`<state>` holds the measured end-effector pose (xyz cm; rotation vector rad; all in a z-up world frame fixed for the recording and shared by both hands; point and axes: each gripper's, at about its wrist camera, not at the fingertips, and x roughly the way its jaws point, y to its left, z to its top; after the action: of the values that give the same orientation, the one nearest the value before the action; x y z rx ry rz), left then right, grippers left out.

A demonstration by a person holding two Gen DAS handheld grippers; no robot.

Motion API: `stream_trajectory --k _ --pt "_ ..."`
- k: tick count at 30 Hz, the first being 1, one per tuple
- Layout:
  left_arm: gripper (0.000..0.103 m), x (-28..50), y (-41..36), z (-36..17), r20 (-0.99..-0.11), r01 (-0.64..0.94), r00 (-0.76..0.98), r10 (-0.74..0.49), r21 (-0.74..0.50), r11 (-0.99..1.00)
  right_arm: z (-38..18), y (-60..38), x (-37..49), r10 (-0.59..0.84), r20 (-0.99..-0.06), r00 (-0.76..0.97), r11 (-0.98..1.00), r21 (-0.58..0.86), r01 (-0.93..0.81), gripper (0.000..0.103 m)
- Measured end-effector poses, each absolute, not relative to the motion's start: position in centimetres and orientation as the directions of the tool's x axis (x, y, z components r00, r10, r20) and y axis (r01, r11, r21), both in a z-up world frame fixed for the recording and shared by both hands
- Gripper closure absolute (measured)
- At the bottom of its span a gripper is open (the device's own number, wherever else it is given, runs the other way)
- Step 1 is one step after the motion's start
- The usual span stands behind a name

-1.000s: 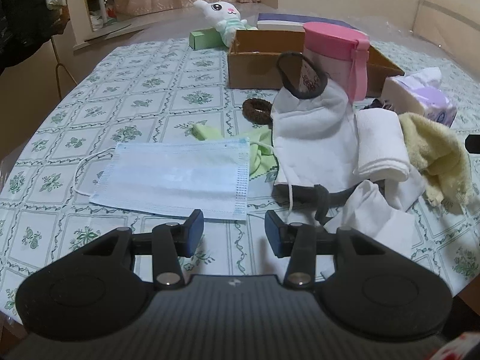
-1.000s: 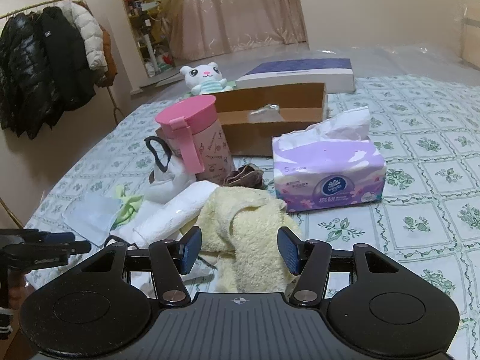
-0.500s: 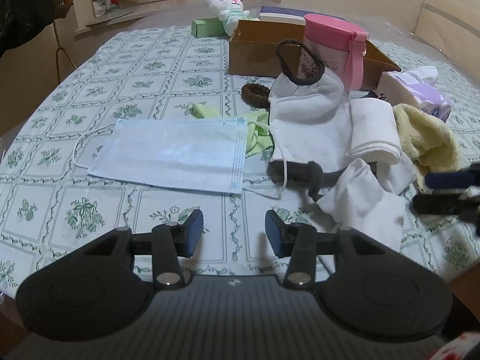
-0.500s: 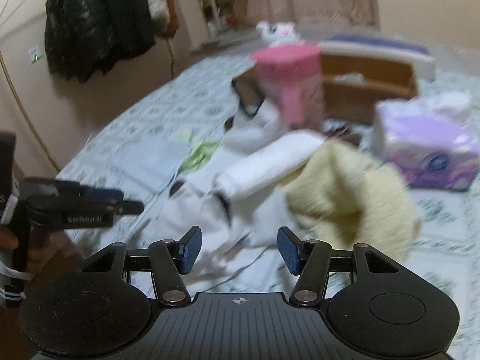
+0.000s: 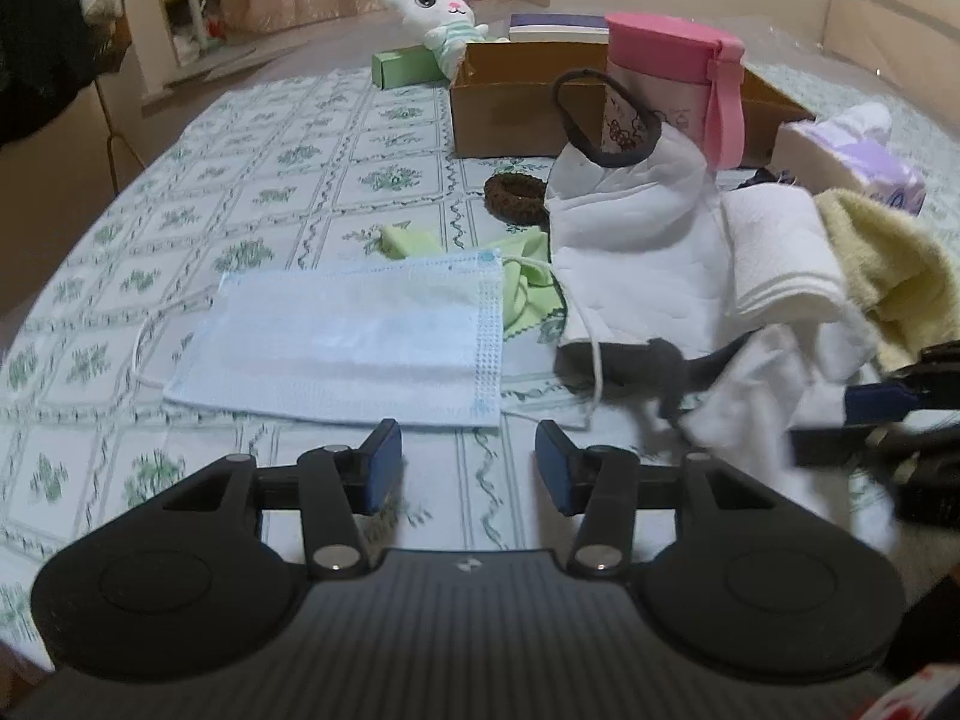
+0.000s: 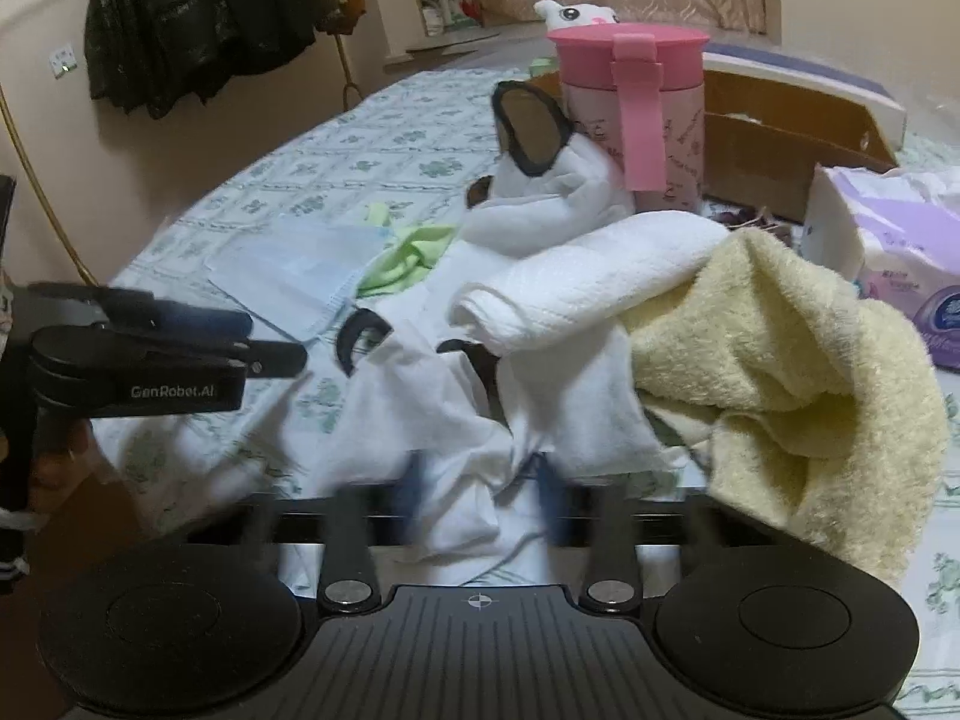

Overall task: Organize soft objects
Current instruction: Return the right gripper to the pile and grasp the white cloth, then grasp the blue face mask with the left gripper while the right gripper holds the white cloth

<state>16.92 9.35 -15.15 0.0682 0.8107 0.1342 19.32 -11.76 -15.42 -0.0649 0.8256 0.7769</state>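
The jaws of the right gripper [image 6: 480, 480] are closing on a fold of the white cloth [image 6: 432, 420] at the lower centre of the right wrist view; the fabric is bunched between them, though motion blur hides whether the pads already press it. That cloth lies at the near end of the heap, so taking it first probably frees it without dragging the rest. Above and to the right, a rolled white towel [image 6: 588, 276] lies across it and a yellow towel [image 6: 792, 372] slumps over the roll. The left gripper [image 5: 468, 462] hovers over bare tabletop [image 5: 270, 180] with its jaws about half apart, widening a little and holding nothing, seemingly waiting near the blue face mask [image 5: 354, 336].

The left wrist view shows the mask flat and whole, the green cloth [image 5: 528, 282] under its edge, a brown hair tie [image 5: 516, 198] and the cardboard box [image 5: 510, 102] at upper centre, probably the place for sorted items. The right wrist view alone shows the fabric gathered between the closing jaws; from the left, that gripper is only a dark blur at the right edge.
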Motion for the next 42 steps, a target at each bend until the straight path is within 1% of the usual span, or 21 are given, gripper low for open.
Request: stream_trajectory --k 1,3,6,8,10,11,13,16,22,24,25,26,27,28,31,34,36,38,39,40,42 --pt "0.056 17.2 9.3 -15.3 -0.715 -0.091 0.682 0.152 0.124 0.988 -15.5 -11.9 19.5 0.587 -0.687 0.428 0.735 0.231 -0.638 0.084" --pt "0.056 17.8 9.2 -15.5 -0.707 -0.078 0.688 0.160 0.148 0.986 -15.5 -12.5 20.2 0.591 -0.683 0.428 0.747 0.265 -0.609 0.086" --pt "0.055 18.3 9.1 -16.1 -0.699 -0.063 0.694 0.174 0.182 0.981 -15.4 -13.3 20.8 0.568 -0.686 0.455 0.778 0.268 -0.568 0.086" --pt "0.058 18.2 9.2 -16.2 -0.693 -0.054 0.702 0.165 0.178 0.982 -15.2 -13.9 21.2 0.556 -0.687 0.468 0.792 0.268 -0.548 0.086" --pt "0.075 17.9 9.6 -16.3 -0.696 -0.054 0.702 0.151 0.160 0.986 -15.2 -14.5 21.5 0.553 -0.688 0.471 0.799 0.277 -0.534 0.086" --pt "0.079 17.6 10.0 -16.3 -0.699 -0.058 0.700 0.147 0.149 0.987 -15.2 -14.8 21.6 0.553 -0.689 0.469 0.800 0.280 -0.531 0.086" --pt "0.095 17.0 10.7 -16.2 -0.702 -0.083 0.694 0.163 0.147 0.986 -15.2 -15.1 21.7 0.557 -0.690 0.463 0.797 0.286 -0.532 0.086" --pt "0.101 15.4 12.3 -16.1 -0.709 -0.126 0.677 0.198 0.153 0.980 -15.2 -15.4 21.7 0.561 -0.687 0.461 0.795 0.292 -0.532 0.086" --pt "0.101 11.8 15.9 -15.9 -0.740 -0.229 0.619 0.264 0.152 0.962 -15.2 -15.5 21.6 0.562 -0.688 0.460 0.795 0.295 -0.531 0.086" --pt "0.097 11.4 16.5 -15.4 -0.754 -0.245 0.601 0.264 0.140 0.959 -15.2 -15.5 21.6 0.561 -0.688 0.461 0.794 0.290 -0.534 0.086" --pt "0.086 11.4 16.6 -15.2 -0.757 -0.257 0.599 0.262 0.129 0.958 -15.2 -15.4 21.6 0.560 -0.688 0.461 0.794 0.287 -0.536 0.086" --pt "0.080 11.6 16.6 -14.9 -0.757 -0.260 0.605 0.248 0.108 0.960 -15.2 -15.4 21.6 0.560 -0.688 0.462 0.795 0.287 -0.535 0.086" --pt "0.068 12.0 16.3 -14.5 -0.746 -0.255 0.623 0.234 0.089 0.963 -15.3 -15.4 21.6 0.561 -0.688 0.461 0.795 0.291 -0.533 0.086" --pt "0.061 12.4 15.7 -14.3 -0.730 -0.246 0.645 0.226 0.082 0.966 -15.3 -15.4 21.6 0.562 -0.687 0.461 0.796 0.296 -0.528 0.086" --pt "0.059 14.7 13.6 -14.1 -0.701 -0.181 0.682 0.209 0.115 0.977 -15.3 -15.5 21.7 0.565 -0.685 0.459 0.797 0.312 -0.517 0.086" --pt "0.058 17.3 11.4 -14.7 -0.680 -0.119 0.698 0.223 0.198 0.973 -15.3 -15.6 21.8 0.570 -0.684 0.455 0.795 0.320 -0.515 0.086" --pt "0.058 18.9 10.6 -15.5 -0.678 -0.106 0.687 0.261 0.262 0.959 -15.4 -15.7 22.0 0.573 -0.684 0.451 0.794 0.329 -0.511 0.086" --pt "0.056 19.7 10.3 -16.4 -0.659 -0.116 0.685 0.310 0.321 0.940 -15.4 -15.8 22.1 0.576 -0.684 0.449 0.793 0.334 -0.509 0.086" --pt "0.057 19.7 10.4 -16.7 -0.643 -0.123 0.696 0.321 0.334 0.935 -15.4 -15.8 22.1 0.577 -0.683 0.448 0.793 0.335 -0.509 0.086" --pt "0.073 19.5 10.7 -16.8 -0.642 -0.123 0.701 0.311 0.321 0.939 -15.4 -15.8 22.1 0.578 -0.682 0.447 0.792 0.336 -0.510 0.086" --pt "0.100 19.1 11.3 -16.9 -0.662 -0.115 0.697 0.275 0.276 0.954 -15.4 -15.8 22.1 0.579 -0.681 0.448 0.791 0.337 -0.510 0.086"
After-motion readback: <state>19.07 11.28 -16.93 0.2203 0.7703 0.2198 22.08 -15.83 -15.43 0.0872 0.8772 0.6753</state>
